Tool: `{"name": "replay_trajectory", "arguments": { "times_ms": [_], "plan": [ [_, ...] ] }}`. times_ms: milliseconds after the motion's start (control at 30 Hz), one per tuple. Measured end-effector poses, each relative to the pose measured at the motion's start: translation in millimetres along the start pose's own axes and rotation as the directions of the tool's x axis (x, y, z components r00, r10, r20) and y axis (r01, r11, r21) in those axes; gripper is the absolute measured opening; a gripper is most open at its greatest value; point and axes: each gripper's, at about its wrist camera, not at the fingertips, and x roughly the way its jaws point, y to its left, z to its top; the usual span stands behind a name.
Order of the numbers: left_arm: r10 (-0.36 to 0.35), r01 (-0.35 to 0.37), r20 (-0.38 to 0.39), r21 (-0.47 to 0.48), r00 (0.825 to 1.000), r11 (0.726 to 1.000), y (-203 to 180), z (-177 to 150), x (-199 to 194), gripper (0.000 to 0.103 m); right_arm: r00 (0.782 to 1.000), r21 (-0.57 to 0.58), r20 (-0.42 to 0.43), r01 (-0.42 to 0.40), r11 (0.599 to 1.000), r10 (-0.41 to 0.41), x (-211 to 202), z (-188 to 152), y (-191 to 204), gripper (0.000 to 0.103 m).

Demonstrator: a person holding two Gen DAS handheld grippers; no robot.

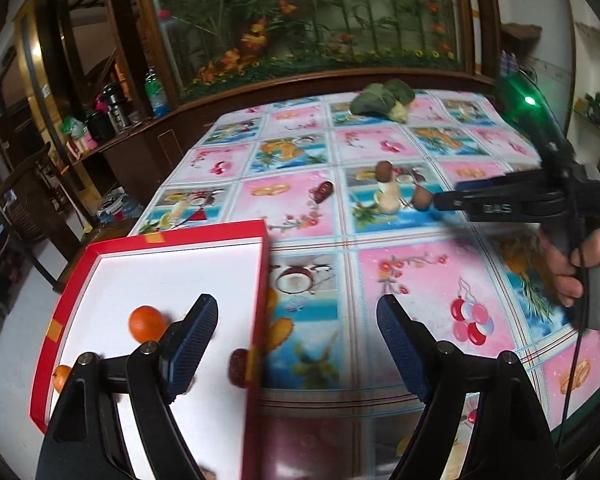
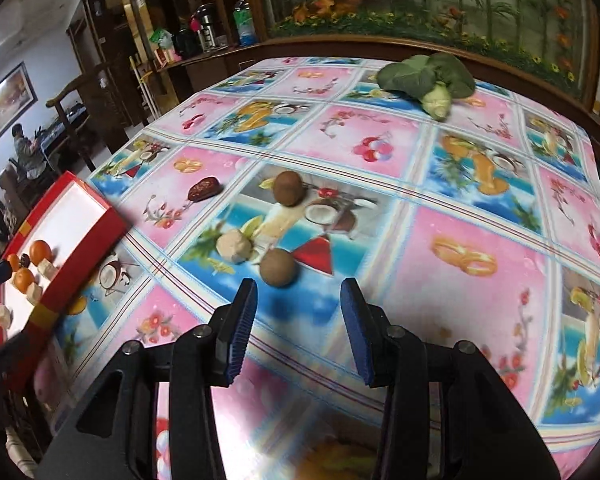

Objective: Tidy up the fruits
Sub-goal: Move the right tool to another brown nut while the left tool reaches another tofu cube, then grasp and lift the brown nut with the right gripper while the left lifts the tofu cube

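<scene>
Fruit-print tablecloth (image 2: 452,240) across the table, leafy green vegetable (image 2: 428,74) at its 1 o'clock edge, flower-and-bamboo mural (image 1: 300,16) at 12 o'clock, bottles and flasks (image 1: 112,110) on wooden shelf at 10 o'clock, seated person (image 2: 26,152) at 9 o'clock

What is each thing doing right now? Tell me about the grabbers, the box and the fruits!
Left gripper: open, empty, over the box edge.
Right gripper: open, empty, pointing at the nearer kiwi.
Red cardboard box with white inside: open, holding small oranges and other pieces.
Two brown fuzzy kiwis: on the table, loose.
Dark red date: on the table, loose.
Leafy green vegetable: lying at the far edge.
</scene>
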Motion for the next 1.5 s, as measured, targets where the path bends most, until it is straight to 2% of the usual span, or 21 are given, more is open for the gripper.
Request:
{"name": "replay_trajectory", "arguments": {
  "times_ms": [200,300,433,533,700,833,900,967,1067,1200,1300,1433,1500],
  "plan": [
    [0.003,-0.003,-0.008,0.008,1.0,1.0,-7,8,4,0.082,1.0,0.008,-0.017,0.004,1.0,-0.004,18,3,10,0.043],
    [0.016,-0.016,-0.006,0.017,1.0,1.0,-12,14,8,0.082,1.0,0.025,-0.022,-0.004,1.0,0.005,21,6,12,0.026],
    [0.009,-0.008,-0.015,0.029,1.0,1.0,-19,26,18,0.082,0.999,-0.003,-0.027,0.017,1.0,-0.017,21,7,16,0.024],
    [-0.018,0.019,-0.035,0.026,0.999,0.999,-26,37,31,0.082,1.0,0.056,-0.025,-0.002,0.998,0.004,16,10,5,0.024],
    [-0.067,0.067,-0.055,0.006,0.996,0.998,-43,55,61,0.082,0.996,0.231,0.086,-0.015,0.973,-0.005,-18,18,-34,0.024],
    [-0.092,0.09,-0.084,-0.025,0.992,0.996,-54,66,88,0.081,0.99,0.321,0.14,-0.02,0.947,-0.027,-34,18,-57,0.024],
    [-0.095,0.092,-0.091,-0.033,0.991,0.995,-57,71,98,0.075,0.99,0.354,0.141,-0.032,0.935,-0.02,-35,19,-63,0.024],
    [-0.096,0.093,-0.108,-0.038,0.989,0.995,-60,73,107,0.063,0.99,0.367,0.142,-0.034,0.93,-0.02,-36,20,-65,0.024],
    [-0.117,0.112,-0.129,-0.049,0.985,0.993,-63,73,118,0.056,0.99,0.367,0.14,-0.04,0.929,-0.013,-35,20,-64,0.024],
    [-0.147,0.141,-0.14,-0.051,0.979,0.989,-68,72,125,0.056,0.991,0.358,0.136,-0.042,0.933,-0.007,-33,20,-60,0.024],
    [-0.171,0.163,-0.136,-0.064,0.976,0.985,-68,73,129,0.045,0.99,0.345,0.138,-0.043,0.938,-0.006,-33,20,-56,0.024],
    [-0.208,0.201,-0.132,-0.064,0.969,0.977,-73,75,129,0.022,0.991,0.341,0.135,-0.038,0.939,-0.009,-31,20,-55,0.024],
    [-0.199,0.194,-0.126,-0.052,0.972,0.98,-76,75,127,0.022,0.991,0.343,0.137,-0.041,0.938,-0.007,-31,20,-55,0.024]
  ]
}}
